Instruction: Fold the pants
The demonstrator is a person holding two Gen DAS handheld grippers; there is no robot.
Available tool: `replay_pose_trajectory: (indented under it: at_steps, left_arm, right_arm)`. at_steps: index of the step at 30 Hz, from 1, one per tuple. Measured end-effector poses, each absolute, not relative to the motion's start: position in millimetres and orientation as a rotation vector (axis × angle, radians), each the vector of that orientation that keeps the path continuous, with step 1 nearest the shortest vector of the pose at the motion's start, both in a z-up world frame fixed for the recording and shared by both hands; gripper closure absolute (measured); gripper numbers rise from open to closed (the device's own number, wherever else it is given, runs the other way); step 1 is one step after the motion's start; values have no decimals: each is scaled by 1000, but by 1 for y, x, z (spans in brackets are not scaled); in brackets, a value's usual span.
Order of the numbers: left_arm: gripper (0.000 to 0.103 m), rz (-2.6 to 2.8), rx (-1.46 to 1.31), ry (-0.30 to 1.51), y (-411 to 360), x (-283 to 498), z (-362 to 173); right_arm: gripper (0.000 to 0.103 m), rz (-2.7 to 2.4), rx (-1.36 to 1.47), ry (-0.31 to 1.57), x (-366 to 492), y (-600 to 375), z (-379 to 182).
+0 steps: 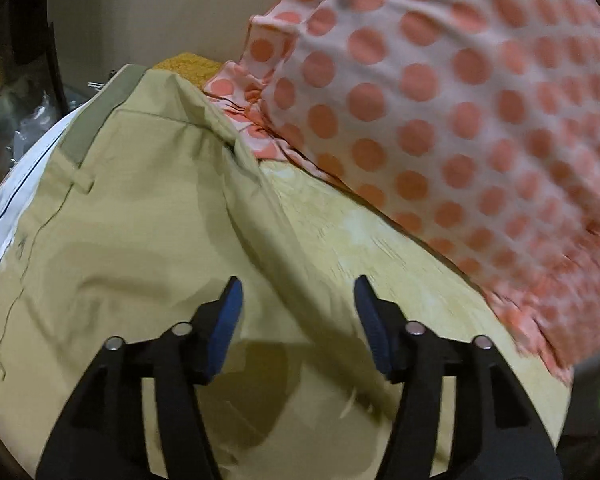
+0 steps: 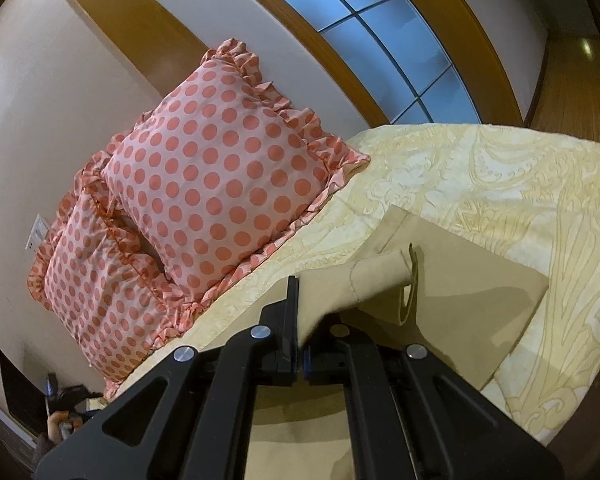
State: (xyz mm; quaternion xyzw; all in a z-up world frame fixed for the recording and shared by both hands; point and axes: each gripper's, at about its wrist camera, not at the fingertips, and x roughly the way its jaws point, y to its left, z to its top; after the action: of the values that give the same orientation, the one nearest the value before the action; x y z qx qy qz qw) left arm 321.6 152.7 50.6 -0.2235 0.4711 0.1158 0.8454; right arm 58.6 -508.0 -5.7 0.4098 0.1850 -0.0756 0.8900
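Khaki pants [image 1: 132,232] lie spread on the bed, with the darker waistband [image 1: 100,112] at the upper left in the left wrist view. My left gripper [image 1: 298,300] is open just above the pants fabric, holding nothing. In the right wrist view my right gripper [image 2: 302,320] is shut on a pants leg cuff [image 2: 364,280] and holds it lifted above the other leg [image 2: 460,292], which lies flat on the bedspread.
Two pink pillows with orange polka dots [image 2: 220,176] lean against the wall at the head of the bed; one also shows in the left wrist view [image 1: 440,100]. The cream patterned bedspread [image 2: 520,184] extends to the right. A window [image 2: 380,20] is above the bed.
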Motion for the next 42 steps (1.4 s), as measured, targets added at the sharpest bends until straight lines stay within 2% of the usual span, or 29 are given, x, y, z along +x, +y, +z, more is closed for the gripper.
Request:
replay_pose_trajectory:
  at_steps: [1, 2, 3, 6, 12, 16, 21, 23, 24, 25, 26, 27, 29, 32, 34, 36, 38, 39, 40, 42]
  left_arm:
    - [45, 267, -456, 1016, 154, 333, 44]
    - [73, 277, -458, 1036, 157, 340, 37]
    - [97, 257, -500, 1047, 163, 340, 31]
    - [99, 205, -530, 972, 170, 313, 44]
    - [99, 62, -520, 776, 180, 167, 97]
    - [98, 45, -527, 770, 180, 71, 79]
    - [96, 64, -569, 825, 175, 27, 32]
    - [93, 52, -604, 806, 180, 19, 19]
    - [91, 47, -599, 790, 180, 15, 19]
    - [90, 43, -590, 783, 178, 12, 19]
    - [78, 46, -578, 770, 176, 8, 20]
    - [67, 48, -568, 758, 175, 5, 22]
    - [59, 53, -540, 737, 171, 0, 23]
    - [55, 55, -523, 723, 170, -7, 24]
    - [53, 53, -526, 715, 173, -11, 24]
    - [52, 53, -532, 708, 175, -15, 25]
    - [50, 57, -542, 699, 180, -18, 26]
    - [47, 66, -543, 694, 182, -20, 26]
    - [46, 76, -542, 689, 184, -21, 27]
    - [41, 97, -536, 679, 190, -24, 28]
  right_arm:
    - [102, -158, 848, 384, 60, -508, -6]
    - [102, -159, 847, 384, 61, -508, -6]
    - [102, -157, 850, 385, 62, -509, -8]
    - [102, -161, 850, 379, 64, -512, -9]
    - [102, -215, 847, 359, 51, -532, -12]
    - [102, -254, 830, 371, 41, -540, -16]
    - [101, -298, 821, 443, 34, -542, -37]
    - [95, -310, 806, 467, 29, -540, -39]
    - [75, -320, 807, 469, 24, -541, -40]
    - [43, -347, 810, 451, 15, -543, -39]
    - [31, -378, 812, 427, 6, -545, -39]
    - [28, -406, 814, 405, -1, -546, -39]
    - [28, -452, 834, 405, -10, -553, -46]
    - [36, -456, 878, 427, -11, -558, -65]
    - [40, -443, 816, 419, -6, -549, -65]
    - [48, -404, 799, 431, 2, -542, -66]
    - [51, -430, 745, 414, 4, -537, -63]
    - [81, -405, 748, 402, 5, -537, -63]
    - [94, -380, 763, 405, 6, -540, -64]
    - [94, -376, 756, 429, 14, -540, -67]
